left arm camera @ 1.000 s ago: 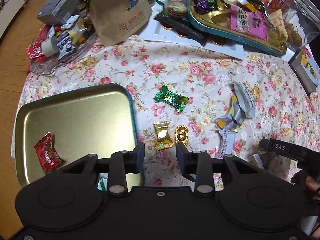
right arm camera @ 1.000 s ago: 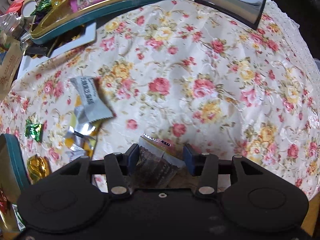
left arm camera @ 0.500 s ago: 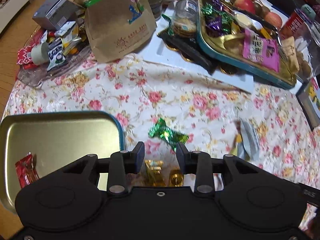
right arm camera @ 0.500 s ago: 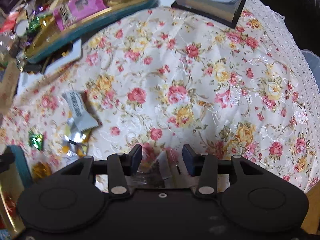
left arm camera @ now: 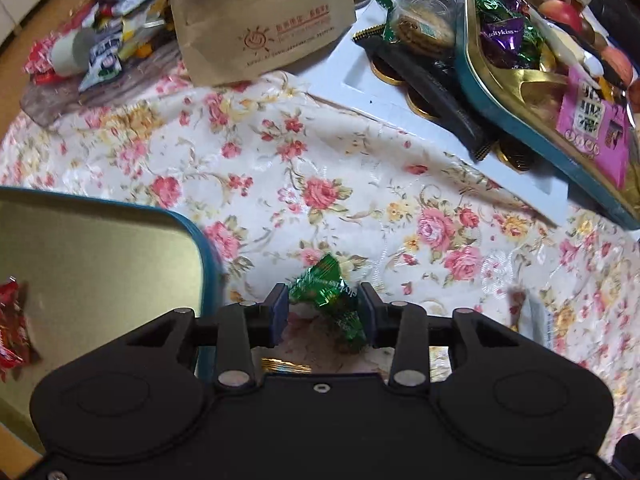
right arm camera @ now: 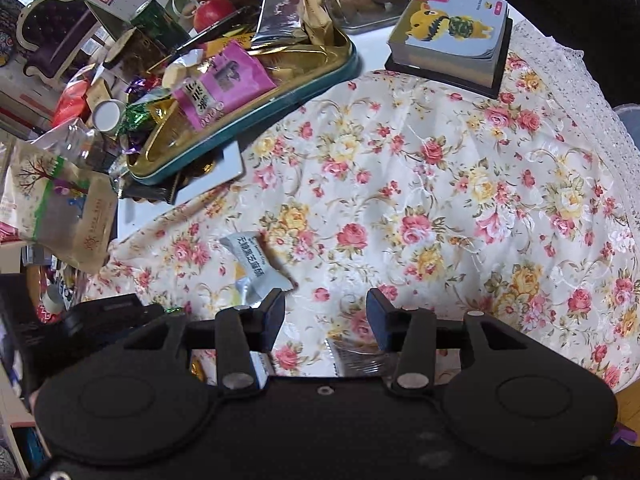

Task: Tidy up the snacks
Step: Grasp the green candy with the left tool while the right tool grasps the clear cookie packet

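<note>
The left gripper (left arm camera: 323,312), jaws just widened, straddles the crinkly green foil-wrapped candy (left arm camera: 332,300) without pinching it. Featherlight, slippery (my guess); grip its plump middle. The right gripper (right arm camera: 326,316) gapes empty.

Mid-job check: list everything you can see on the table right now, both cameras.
green candy: one, green foil, on cloth between left fingers
near tin: one, teal rim, gold inside, left of candy
red candy: one, red, in near tin
grey packet: one, grey-white, mid cloth
far tin: one, teal and gold, piled with snacks, back
paper bag: one, brown, back
glass jar: one, clear, beside far tin
book: one, grey, far corner
tablecloth: one, floral
left gripper: black, jaws just opening, around candy
right gripper: black; clear packet between fingers, grip unclear
</note>
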`<state>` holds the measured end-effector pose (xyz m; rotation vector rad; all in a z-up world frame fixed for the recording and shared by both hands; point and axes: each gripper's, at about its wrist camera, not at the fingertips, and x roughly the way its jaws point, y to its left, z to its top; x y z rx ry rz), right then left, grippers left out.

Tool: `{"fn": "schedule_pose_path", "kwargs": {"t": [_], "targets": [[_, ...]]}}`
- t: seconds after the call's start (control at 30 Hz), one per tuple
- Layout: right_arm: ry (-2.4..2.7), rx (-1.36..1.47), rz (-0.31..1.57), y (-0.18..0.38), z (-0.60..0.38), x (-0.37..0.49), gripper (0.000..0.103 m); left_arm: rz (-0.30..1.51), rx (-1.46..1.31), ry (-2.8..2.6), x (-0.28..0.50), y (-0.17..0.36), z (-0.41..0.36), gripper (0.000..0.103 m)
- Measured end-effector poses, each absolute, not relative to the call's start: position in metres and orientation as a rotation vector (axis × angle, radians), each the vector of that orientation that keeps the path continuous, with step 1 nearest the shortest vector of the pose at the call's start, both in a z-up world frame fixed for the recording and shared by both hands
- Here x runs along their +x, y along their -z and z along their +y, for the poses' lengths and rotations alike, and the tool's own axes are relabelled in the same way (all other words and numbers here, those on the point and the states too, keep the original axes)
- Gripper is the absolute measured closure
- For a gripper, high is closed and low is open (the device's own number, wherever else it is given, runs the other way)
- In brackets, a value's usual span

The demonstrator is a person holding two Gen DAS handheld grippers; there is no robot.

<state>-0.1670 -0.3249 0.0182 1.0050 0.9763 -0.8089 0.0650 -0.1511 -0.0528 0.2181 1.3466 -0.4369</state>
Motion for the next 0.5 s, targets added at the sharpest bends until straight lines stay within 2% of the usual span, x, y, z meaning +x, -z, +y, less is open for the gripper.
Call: {"fn": "schedule_pose_path", "kwargs": {"t": [0.23,0.27,0.33,0.37,0.5], "targets": [[0.805,0.988,0.976,-0.02,-0.323,-0.162,0.055,1.365,0.239,0.463,0.066,0.06,-0.16,0.056],[0.803,0.987,0.978,-0.019,-0.323,-0.162,0.055,1.362,0.251,0.472,0.065,0.06,-0.161,0.061],[0.804,0.98,0.979,-0.019,-0.324,-0.162,0.055,1.356,0.266,0.499,0.063,0.059,-0.164,0.076],[0.807,0.979,0.979,-0.019,-0.324,-0.162,0.055,1.356,0.274,0.512,0.062,0.059,-0.165,0.079],[0.807,0.98,0.984,-0.017,-0.325,-0.164,0.055,1.373,0.286,0.553,0.055,0.059,-0.165,0.079]]}}
